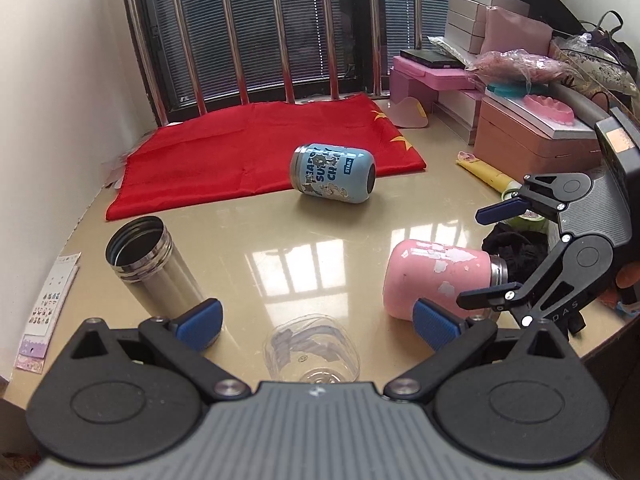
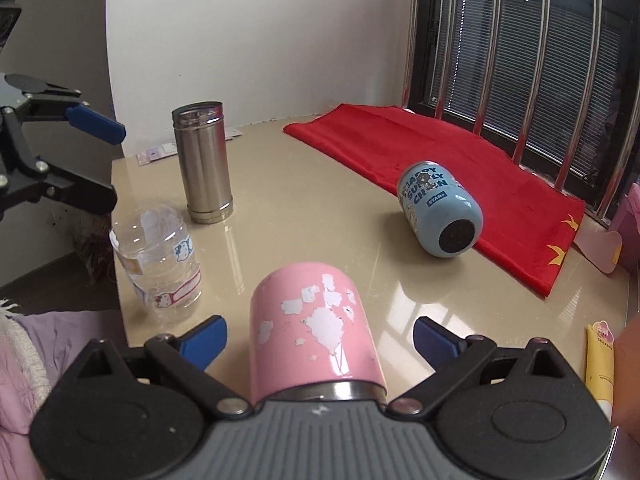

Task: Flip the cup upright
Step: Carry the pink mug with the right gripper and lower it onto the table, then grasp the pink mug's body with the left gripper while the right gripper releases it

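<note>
Pink cup (image 2: 316,328) lies on its side on the table (image 2: 304,208), between the spread-apart jaws of the right gripper (image 2: 320,336), ungripped; blue cup (image 2: 440,208) also lies toppled, left gripper (image 1: 316,320) gaping empty.

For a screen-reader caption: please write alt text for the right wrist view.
A pink cup with peeling paint lies on its side between the open right gripper's blue fingers, on a beige table. Beyond it: a blue cup on its side, an upright steel cup, and a clear plastic cup.
</note>
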The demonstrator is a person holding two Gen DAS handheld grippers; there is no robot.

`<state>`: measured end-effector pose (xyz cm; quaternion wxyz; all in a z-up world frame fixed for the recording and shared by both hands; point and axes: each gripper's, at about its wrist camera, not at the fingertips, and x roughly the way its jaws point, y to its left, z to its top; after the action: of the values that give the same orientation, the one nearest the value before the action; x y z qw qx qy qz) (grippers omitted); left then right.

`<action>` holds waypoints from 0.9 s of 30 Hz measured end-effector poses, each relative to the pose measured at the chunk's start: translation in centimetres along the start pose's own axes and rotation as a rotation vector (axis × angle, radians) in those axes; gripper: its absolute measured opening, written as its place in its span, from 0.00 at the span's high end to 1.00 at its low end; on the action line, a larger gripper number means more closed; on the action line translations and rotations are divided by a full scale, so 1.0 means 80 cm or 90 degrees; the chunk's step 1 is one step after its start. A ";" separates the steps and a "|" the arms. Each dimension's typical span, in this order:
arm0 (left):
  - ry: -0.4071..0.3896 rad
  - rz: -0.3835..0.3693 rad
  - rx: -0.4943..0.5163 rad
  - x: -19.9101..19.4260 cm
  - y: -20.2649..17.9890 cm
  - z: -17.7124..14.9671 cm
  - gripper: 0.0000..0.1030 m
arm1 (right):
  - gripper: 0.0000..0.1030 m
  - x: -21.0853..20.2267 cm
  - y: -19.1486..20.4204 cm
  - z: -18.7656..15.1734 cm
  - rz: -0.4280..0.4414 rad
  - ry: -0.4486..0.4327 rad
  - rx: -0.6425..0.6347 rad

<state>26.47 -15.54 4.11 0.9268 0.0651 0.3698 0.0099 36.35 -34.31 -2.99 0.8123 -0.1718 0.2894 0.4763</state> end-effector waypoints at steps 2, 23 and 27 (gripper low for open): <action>0.003 -0.020 0.061 0.004 -0.015 0.009 0.00 | 0.03 -0.018 -0.005 -0.008 -0.002 -0.016 0.037; 0.136 -0.218 0.696 0.141 -0.186 0.035 0.00 | 0.02 -0.108 -0.028 -0.065 -0.263 0.074 0.221; 0.157 -0.228 0.717 0.166 -0.197 0.043 0.00 | 0.02 -0.098 -0.039 -0.060 -0.246 0.084 0.204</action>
<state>38.01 -30.70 -4.48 0.6873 0.4810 0.4280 -0.3362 34.63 -43.76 -1.73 0.8845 -0.1234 0.3751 0.2483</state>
